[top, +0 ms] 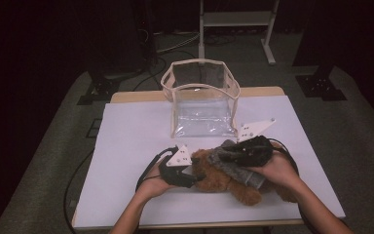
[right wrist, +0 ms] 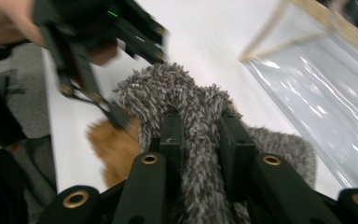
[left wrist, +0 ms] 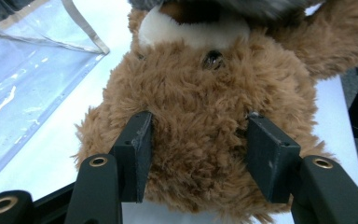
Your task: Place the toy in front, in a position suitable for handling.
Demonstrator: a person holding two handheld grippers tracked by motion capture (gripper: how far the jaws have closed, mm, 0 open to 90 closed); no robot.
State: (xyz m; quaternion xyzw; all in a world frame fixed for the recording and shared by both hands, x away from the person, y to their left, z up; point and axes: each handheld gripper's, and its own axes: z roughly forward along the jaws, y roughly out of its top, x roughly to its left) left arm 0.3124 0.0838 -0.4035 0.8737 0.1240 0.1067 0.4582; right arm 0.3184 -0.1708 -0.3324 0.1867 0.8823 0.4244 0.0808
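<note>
A brown teddy bear [top: 224, 184] lies on the white table top [top: 126, 146] with a grey fuzzy cloth [top: 236, 165] over its body. My left gripper [top: 197, 175] comes in from the left, and its jaws press into the fur on both sides of the bear's head [left wrist: 200, 116]. My right gripper [top: 229, 153] reaches over the bear from the right. In the right gripper view its jaws [right wrist: 200, 121] pinch a fold of the grey cloth [right wrist: 186, 98], with the brown fur [right wrist: 114, 149] underneath.
A clear plastic bag [top: 202, 105] with a beige rim stands open just behind the bear, at mid-table. Its clear wall [left wrist: 23, 84] lies close on the left in the left gripper view. A white metal stand [top: 233, 19] is on the floor beyond the table.
</note>
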